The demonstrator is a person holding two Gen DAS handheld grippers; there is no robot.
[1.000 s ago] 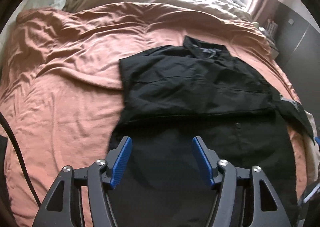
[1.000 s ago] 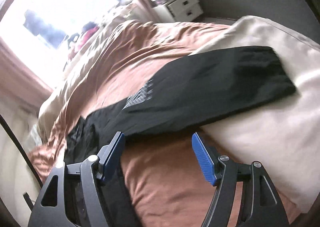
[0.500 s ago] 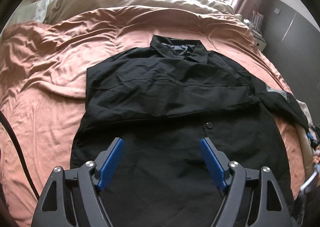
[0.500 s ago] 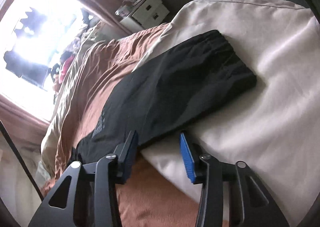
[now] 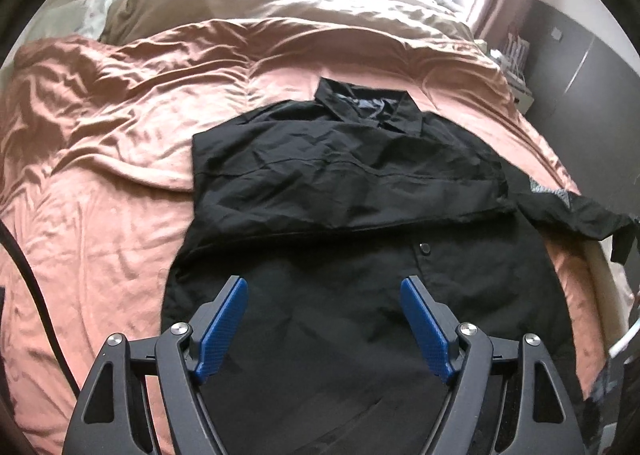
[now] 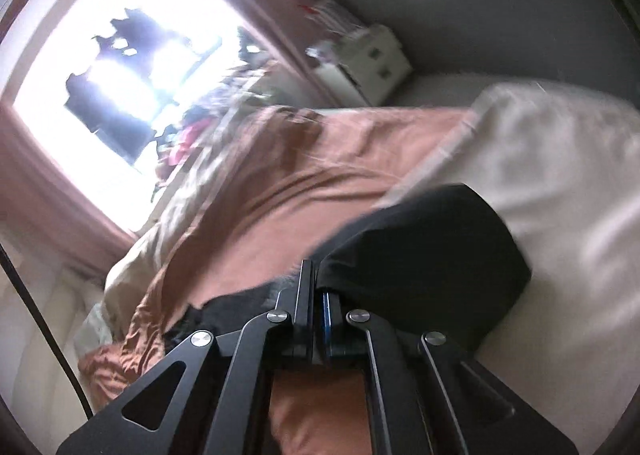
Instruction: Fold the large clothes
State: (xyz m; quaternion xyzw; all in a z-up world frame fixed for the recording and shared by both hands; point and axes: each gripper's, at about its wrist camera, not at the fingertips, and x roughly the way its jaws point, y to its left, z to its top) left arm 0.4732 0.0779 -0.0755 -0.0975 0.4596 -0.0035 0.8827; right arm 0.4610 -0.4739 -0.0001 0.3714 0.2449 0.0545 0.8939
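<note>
Your right gripper (image 6: 316, 287), jaws pinching the black shirt's long sleeve (image 6: 420, 255) at lower centre, should carry it across the black collared shirt (image 5: 344, 183) lying mid-frame on the rust-orange duvet (image 5: 100, 159); your left gripper (image 5: 322, 319) hovers, jaws spread, ready to pin the body.

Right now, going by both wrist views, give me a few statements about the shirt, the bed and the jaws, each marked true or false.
1. The left gripper is shut on the shirt. False: its jaws stand wide open above it.
2. The right gripper is shut on the sleeve. True.
3. The shirt's collar points away from the left camera. True.
4. The shirt lies on a blue duvet. False: the duvet is orange-brown.
5. The other sleeve lies folded across the chest. True.
</note>
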